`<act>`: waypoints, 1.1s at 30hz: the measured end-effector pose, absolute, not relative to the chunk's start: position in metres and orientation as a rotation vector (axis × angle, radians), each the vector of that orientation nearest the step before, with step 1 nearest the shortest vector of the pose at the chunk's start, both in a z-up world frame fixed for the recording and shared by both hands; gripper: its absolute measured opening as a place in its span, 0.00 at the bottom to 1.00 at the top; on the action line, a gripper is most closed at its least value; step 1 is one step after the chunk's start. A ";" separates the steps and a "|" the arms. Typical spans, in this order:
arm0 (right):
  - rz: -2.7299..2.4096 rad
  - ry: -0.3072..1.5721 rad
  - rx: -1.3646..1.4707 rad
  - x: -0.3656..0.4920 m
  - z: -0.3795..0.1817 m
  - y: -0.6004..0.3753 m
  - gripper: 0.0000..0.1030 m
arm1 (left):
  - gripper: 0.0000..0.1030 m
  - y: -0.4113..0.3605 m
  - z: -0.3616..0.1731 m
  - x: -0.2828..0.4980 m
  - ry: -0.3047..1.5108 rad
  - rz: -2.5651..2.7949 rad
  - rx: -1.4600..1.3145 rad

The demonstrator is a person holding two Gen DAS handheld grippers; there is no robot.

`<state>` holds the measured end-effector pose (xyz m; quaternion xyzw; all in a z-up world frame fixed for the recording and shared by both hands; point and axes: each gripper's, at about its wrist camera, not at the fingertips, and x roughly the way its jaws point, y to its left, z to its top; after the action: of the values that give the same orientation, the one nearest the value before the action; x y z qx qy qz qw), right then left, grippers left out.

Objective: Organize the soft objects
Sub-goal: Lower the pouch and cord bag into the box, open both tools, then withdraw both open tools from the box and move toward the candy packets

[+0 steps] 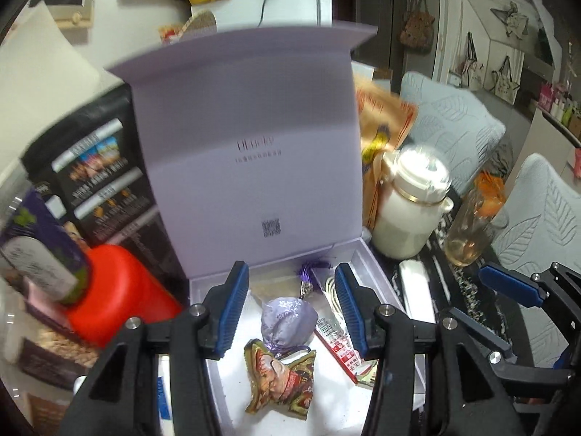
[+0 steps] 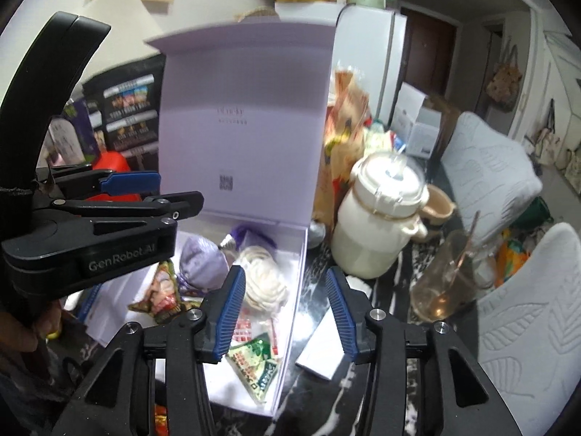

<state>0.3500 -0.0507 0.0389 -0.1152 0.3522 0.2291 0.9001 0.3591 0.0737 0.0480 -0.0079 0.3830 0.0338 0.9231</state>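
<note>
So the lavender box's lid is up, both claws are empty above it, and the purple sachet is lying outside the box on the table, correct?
Not quite. The purple sachet lies inside the lavender box, next to the patterned pouch, as the left wrist view shows. The rest holds: the lid stands up, and the left claw and right claw are both empty above the box.

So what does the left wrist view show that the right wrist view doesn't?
Only the left wrist view shows the purple tassel at the box's back. Only the right wrist view shows the coiled cream cord in full and the green packet. Both share the open lilac box, lilac pouch, patterned sachet and cream jug.
</note>
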 end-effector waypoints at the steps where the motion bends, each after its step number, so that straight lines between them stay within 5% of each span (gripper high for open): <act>1: 0.472 0.720 -0.237 0.349 0.042 -0.052 0.45 | 0.47 0.072 0.052 0.357 0.776 0.070 -0.014; 3: 0.467 0.699 -0.230 0.342 0.053 -0.056 0.45 | 0.52 0.072 0.066 0.348 0.750 0.068 -0.009; 6: 0.466 0.667 -0.212 0.333 0.071 -0.062 0.45 | 0.89 0.073 0.084 0.334 0.702 0.065 -0.004; 7: 0.467 0.656 -0.208 0.330 0.076 -0.063 0.45 | 0.92 0.073 0.089 0.329 0.685 0.061 -0.008; 12: 0.452 0.609 -0.194 0.315 0.100 -0.071 0.47 | 0.93 0.070 0.115 0.306 0.630 0.055 -0.005; 24: 0.435 0.503 -0.153 0.264 0.139 -0.088 0.71 | 0.93 0.066 0.152 0.254 0.533 0.035 0.020; 26: 0.430 0.485 -0.154 0.256 0.143 -0.090 0.81 | 0.93 0.067 0.157 0.243 0.519 0.026 0.015; 28: 0.428 0.461 -0.153 0.245 0.147 -0.093 0.85 | 1.00 0.068 0.159 0.235 0.511 0.020 0.013; 33: 0.422 0.430 -0.149 0.221 0.151 -0.097 0.89 | 1.00 0.068 0.161 0.210 0.501 0.005 0.017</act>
<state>0.2207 -0.0966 0.1515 -0.0734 0.2118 0.2076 0.9522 0.2100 0.0682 0.1606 0.0084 0.2481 0.0026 0.9687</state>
